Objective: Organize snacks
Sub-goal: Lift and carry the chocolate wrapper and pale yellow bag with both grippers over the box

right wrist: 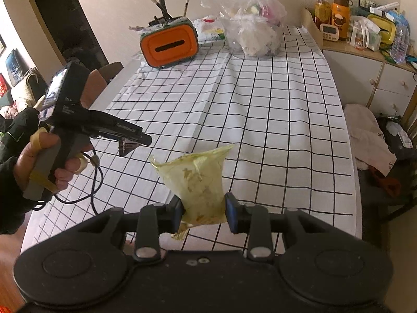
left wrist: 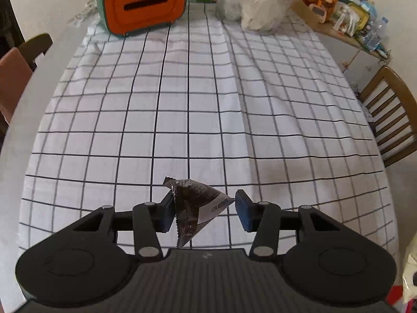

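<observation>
My left gripper [left wrist: 204, 212] holds a dark brown triangular snack packet [left wrist: 194, 210] between its blue pads, above the checked tablecloth [left wrist: 208, 104]. The packet's corners touch both pads, which stand fairly wide apart. In the right wrist view the left gripper [right wrist: 134, 144] shows at the left, held in a hand, with the dark packet [right wrist: 127, 149] hanging from its tip. My right gripper [right wrist: 203, 212] is shut on a yellow-green snack bag [right wrist: 199, 182] and holds it above the table's near edge.
An orange and green box with a slot [right wrist: 169, 44] stands at the table's far end, next to a clear plastic bag of items [right wrist: 254, 30]. A cluttered cabinet [right wrist: 365, 47] and a wooden chair [left wrist: 388, 120] stand on the right.
</observation>
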`<state>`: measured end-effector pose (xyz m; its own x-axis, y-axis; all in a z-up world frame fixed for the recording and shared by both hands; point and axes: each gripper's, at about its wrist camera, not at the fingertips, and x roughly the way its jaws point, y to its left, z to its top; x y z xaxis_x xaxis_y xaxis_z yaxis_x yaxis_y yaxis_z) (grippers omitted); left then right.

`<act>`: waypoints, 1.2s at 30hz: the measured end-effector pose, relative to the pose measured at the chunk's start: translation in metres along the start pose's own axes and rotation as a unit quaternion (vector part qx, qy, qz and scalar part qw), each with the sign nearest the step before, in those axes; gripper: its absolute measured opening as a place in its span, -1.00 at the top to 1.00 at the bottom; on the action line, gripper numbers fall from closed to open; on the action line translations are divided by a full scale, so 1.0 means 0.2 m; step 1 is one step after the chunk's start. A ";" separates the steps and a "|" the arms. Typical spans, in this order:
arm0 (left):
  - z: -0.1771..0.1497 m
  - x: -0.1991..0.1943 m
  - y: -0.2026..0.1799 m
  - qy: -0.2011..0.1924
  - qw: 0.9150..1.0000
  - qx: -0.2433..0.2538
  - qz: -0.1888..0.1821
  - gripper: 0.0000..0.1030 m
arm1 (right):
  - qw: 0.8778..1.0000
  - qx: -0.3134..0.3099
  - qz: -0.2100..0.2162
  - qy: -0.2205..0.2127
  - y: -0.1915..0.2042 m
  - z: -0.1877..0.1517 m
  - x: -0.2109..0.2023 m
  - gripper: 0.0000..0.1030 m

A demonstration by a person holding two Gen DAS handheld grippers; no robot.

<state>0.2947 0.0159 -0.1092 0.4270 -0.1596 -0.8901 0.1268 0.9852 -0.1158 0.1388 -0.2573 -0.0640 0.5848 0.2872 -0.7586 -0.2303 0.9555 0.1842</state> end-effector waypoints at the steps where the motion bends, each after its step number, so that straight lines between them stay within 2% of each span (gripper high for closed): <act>1: -0.01 -0.04 -0.01 -0.005 1.000 0.001 -0.001 0.08 | 1.000 -0.002 0.001 -0.003 0.00 -0.01 -0.02 0.38; 11: -0.18 -0.38 -0.10 -0.030 0.999 0.011 -0.014 0.08 | 0.999 -0.030 0.013 -0.015 0.05 -0.08 -0.26 0.38; 22: -0.51 -0.71 -0.29 -0.044 0.998 0.050 -0.017 0.08 | 0.998 -0.042 0.037 -0.012 0.05 -0.24 -0.44 0.38; 30: -0.74 -0.81 -0.43 -0.028 0.997 0.063 -0.020 0.08 | 0.998 -0.022 0.057 0.008 0.02 -0.39 -0.49 0.38; 36: -0.89 -0.75 -0.55 0.002 0.997 0.072 -0.024 0.08 | 0.998 -0.013 0.056 0.030 0.02 -0.53 -0.46 0.37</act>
<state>0.0565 -0.0580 -0.0410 0.4132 -0.2051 -0.8872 0.2747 0.9570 -0.0933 0.0023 -0.2871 -0.0593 0.5067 0.3865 -0.7706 -0.3118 0.9155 0.2542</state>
